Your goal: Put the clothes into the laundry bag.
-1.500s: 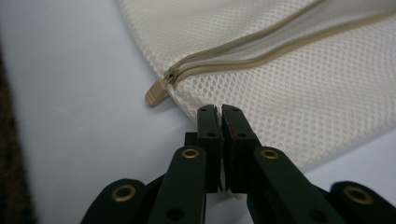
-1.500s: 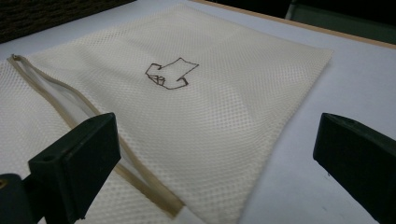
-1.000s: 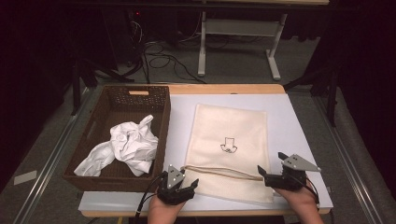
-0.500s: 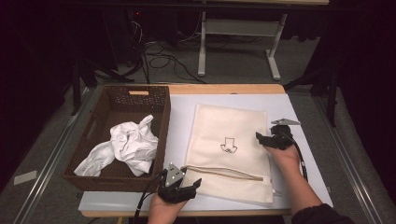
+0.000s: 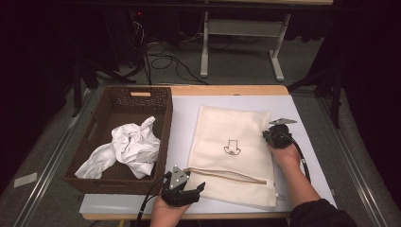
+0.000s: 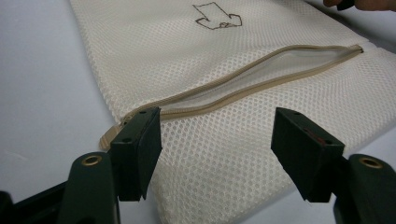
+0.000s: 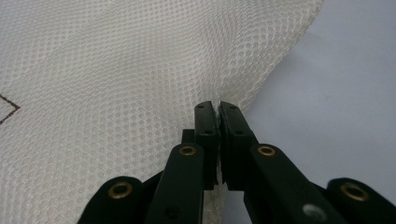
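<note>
A cream mesh bag with a small drawn emblem lies flat on the white table. Its tan zipper near the front end is partly gaping. My left gripper rests at the bag's front left corner, open. In the left gripper view its jaws straddle the mesh just short of the zipper's end. My right gripper sits at the bag's right edge. Its jaws have just been closing and now pinch the mesh at that edge.
A dark wicker basket stands at the table's left with a crumpled white cloth inside. Beyond the table's wooden far edge are floor cables and a desk frame. Bare table surface lies right of the bag.
The right hand travelled from the bag's front right corner up along its right edge, and its jaws went from open to shut on the mesh. The left gripper stayed put.
</note>
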The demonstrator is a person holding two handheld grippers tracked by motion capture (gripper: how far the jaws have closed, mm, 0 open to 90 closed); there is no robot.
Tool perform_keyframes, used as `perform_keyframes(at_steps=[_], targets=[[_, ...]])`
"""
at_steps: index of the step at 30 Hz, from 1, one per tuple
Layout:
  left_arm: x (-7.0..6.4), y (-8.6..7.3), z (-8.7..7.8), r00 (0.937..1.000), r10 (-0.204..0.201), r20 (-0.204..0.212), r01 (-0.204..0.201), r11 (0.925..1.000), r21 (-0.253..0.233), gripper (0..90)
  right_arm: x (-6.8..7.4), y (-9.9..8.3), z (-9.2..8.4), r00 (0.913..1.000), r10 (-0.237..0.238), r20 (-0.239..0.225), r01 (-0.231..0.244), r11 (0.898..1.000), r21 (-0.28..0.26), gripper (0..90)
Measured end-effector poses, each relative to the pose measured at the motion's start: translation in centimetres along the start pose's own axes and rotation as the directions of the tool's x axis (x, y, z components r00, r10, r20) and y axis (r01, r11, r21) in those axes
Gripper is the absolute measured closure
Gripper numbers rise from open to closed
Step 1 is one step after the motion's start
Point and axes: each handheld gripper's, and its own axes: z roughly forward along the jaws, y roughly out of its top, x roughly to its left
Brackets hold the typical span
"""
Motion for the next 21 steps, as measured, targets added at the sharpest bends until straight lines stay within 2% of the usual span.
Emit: perform_keyframes(at_steps=[6,11,15,21], targets=[[0.1,0.1,0.0,1.0,-0.003,0.002,0.003,1.0,-0.004,33.8,-0.6,-1.2,-1.2,1.0,0.003,0.009,-0.003,1.0,-0.007,88.3],[-0.2,0.2,-0.1,1.0,0.006,0.002,-0.006,0.9998,-0.017,33.8,-2.0,-3.2,-3.3,0.999,0.041,0.017,-0.041,0.999,-0.026,87.9],[-0.2,0.3,-0.1,0.9999,0.007,0.008,-0.006,0.9997,-0.022,33.7,-2.8,-4.5,-4.9,0.9986,0.045,0.029,-0.044,0.998,-0.042,87.4],[-0.2,0.3,-0.2,1.0,0.001,-0.001,-0.001,0.9995,-0.032,33.8,-3.8,-6.5,-5.8,0.9973,0.064,0.034,-0.063,0.997,-0.038,87.0]])
